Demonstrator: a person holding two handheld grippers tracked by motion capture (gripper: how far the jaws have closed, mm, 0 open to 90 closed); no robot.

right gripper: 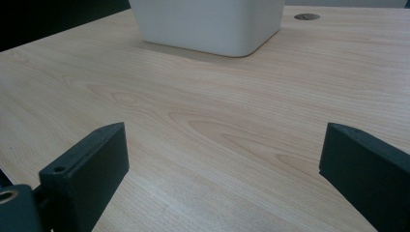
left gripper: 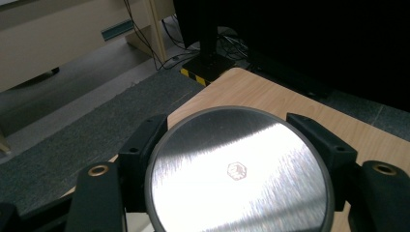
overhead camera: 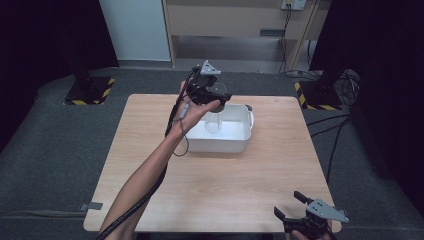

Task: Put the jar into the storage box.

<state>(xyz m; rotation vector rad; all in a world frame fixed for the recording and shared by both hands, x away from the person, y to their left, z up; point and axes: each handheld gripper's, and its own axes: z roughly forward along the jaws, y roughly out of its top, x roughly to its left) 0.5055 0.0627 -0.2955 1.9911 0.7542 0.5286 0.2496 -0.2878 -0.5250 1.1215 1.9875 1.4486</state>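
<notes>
High view, from my left: my left gripper (overhead camera: pixel 216 92) hangs above the white rectangular plastic tub (overhead camera: pixel 246 134), jaws clamped on a round brushed-metal lid (left gripper: pixel 239 176). A clear glass jar (overhead camera: pixel 213 122) stands inside the tub. Near the light wooden table (overhead camera: pixel 215 195)'s front-right corner, my right gripper (overhead camera: pixel 289 207) has its jaws spread wide, holding nothing.

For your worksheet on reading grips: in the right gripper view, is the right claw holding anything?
No: the right claw stands wide open with bare wooden table between its jaws.
</notes>
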